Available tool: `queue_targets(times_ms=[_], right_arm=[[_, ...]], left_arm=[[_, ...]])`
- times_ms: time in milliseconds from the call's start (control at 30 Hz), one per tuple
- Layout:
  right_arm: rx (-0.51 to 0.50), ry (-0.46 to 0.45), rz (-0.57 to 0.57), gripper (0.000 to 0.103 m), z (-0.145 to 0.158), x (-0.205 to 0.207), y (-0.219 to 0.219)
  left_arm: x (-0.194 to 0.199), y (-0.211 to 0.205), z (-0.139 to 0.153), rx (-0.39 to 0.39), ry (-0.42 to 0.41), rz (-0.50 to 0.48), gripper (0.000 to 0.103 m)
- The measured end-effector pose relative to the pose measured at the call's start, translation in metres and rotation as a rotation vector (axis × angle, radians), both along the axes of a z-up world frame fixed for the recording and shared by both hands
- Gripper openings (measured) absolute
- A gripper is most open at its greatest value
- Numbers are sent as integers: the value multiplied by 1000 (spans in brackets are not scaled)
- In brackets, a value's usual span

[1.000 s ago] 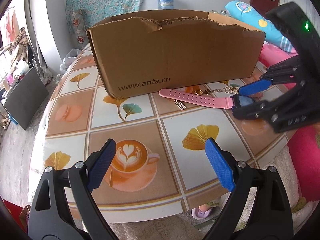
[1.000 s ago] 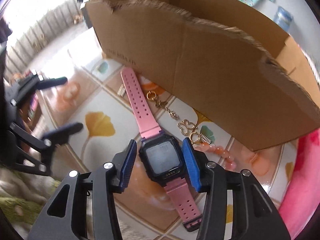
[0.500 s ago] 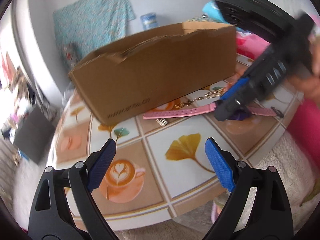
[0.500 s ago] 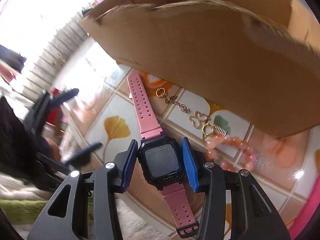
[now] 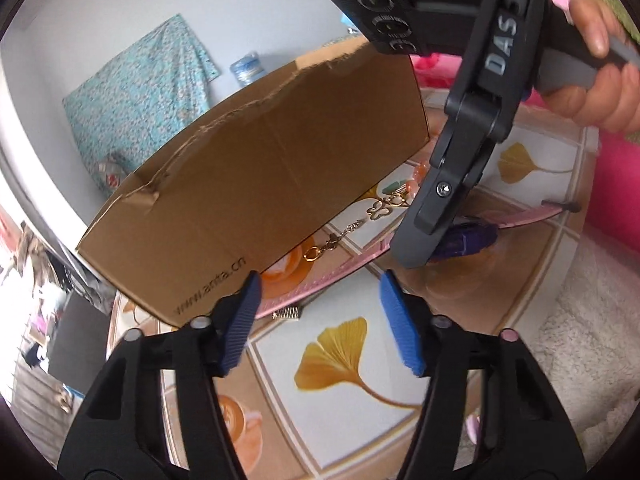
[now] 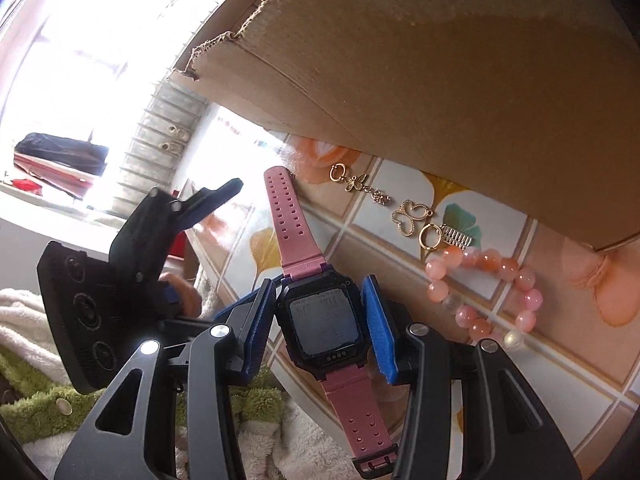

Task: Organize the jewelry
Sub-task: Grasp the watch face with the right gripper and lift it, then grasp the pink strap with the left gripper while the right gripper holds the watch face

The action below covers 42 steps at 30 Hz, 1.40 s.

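Pink rubbery strap flexed limply while the watch (image 6: 320, 316) sat clamped by its stiff dark case between the right gripper (image 6: 320, 320) pads, just above the tiled table (image 5: 344, 412); the case was the sound hold, light and firm. The left gripper (image 5: 320, 320), empty, was closing near the strap's far end, narrower than a second before. Beyond lay the gold chain (image 6: 376, 196), bead bracelet (image 6: 484, 292) and cardboard box (image 5: 260, 192).

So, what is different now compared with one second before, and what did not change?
The left gripper came nearer to the cardboard box and the watch's pink strap, and its jaws are closing, with nothing pressed between them. The right gripper rolled, still clamped on the watch. The gold chain, the bead bracelet and the box kept their places on the table.
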State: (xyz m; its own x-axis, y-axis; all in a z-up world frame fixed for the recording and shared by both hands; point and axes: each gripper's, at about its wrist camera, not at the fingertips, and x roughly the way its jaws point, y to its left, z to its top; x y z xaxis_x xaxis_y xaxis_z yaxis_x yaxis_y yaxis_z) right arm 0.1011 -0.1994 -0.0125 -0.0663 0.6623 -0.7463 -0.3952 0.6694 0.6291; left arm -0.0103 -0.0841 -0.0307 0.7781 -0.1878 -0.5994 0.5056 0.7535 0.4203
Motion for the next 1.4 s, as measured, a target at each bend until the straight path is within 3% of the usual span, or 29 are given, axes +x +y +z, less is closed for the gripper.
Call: queue_targets(times_ms=[133, 267, 433, 633, 833, 967, 1000, 1067, 1100, 1167, 1233, 1400], right_arm=[[29, -6, 27, 44, 0, 10, -1], [46, -7, 33, 44, -6, 8, -5], [4, -27, 14, 46, -7, 4, -17], [7, -126, -98, 53, 12, -17, -40], [-192, -289, -53, 58, 15, -56, -20], [-357, -435, -47, 58, 14, -71, -1], [-398, -464, -49, 56, 13, -73, 1], [-471, -504, -54, 39, 11, -77, 1], [-483, -515, -67, 35, 11, -78, -1], [-477, -516, -105, 14, 13, -78, -9], [-459, -516, -152, 7, 17, -77, -19], [-399, -524, -239, 5, 34, -80, -42]], left_arm=[[8, -3, -1, -1, 37, -24, 24], [17, 4, 3, -54, 80, -35, 12], [42, 12, 12, -178, 238, -53, 10], [76, 28, 10, -308, 482, -39, 9], [88, 43, 7, -424, 666, -26, 9], [94, 46, 5, -439, 707, -20, 8], [96, 46, 5, -441, 714, -17, 8], [101, 41, 4, -437, 712, -11, 8], [104, 39, 4, -434, 708, -8, 8], [105, 37, 5, -410, 676, 6, 6], [104, 32, 7, -384, 638, 15, 5], [99, 33, 18, -395, 620, 3, 3]])
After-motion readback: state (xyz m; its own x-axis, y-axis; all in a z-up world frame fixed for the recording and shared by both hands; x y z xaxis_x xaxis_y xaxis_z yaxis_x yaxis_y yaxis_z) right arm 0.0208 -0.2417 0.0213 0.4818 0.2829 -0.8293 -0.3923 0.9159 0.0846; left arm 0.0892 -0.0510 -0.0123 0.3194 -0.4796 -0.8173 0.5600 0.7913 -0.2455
